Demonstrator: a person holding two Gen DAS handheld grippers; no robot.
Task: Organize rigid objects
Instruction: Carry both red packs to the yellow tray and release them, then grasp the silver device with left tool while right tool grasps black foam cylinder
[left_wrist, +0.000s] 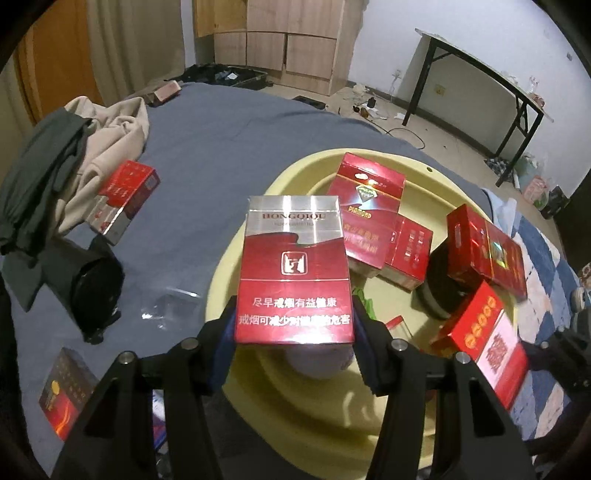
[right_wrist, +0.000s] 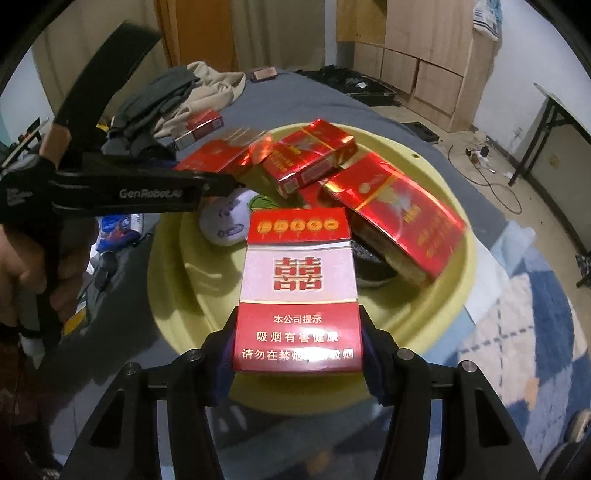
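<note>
The bed (left_wrist: 221, 147), spread with a smooth grey-blue sheet, carries everything here, and on it sits a wide, shallow yellow basin (left_wrist: 314, 162) of smooth plastic with a rounded rim, directly below and ahead of both tongs. That is the relation the coming move seems to turn on: each held pack hangs over the basin's near side, its long axis running away from the handle toward the far rim, so a short drop should land it among the packs already inside. The left tongs (left_wrist: 294, 328) pinch the lower edges of a red and silver pack (left_wrist: 293, 258), a flat glossy carton with sharp corners; the right tongs (right_wrist: 296, 339) pinch a red and pale pink pack (right_wrist: 298, 280) the same way. The left tongs look a little farther over the basin's middle. Inside lie several foil-wrapped red packs (right_wrist: 310, 151), tilted and overlapping, a dark round object under one of them, and a white ball (right_wrist: 225, 221). On the sheet, well apart from the basin, wait a red pack (left_wrist: 125, 199) beside crumpled beige and grey clothes (left_wrist: 74, 147), and a dark pack (left_wrist: 66, 391) nearer the left handle.
</note>
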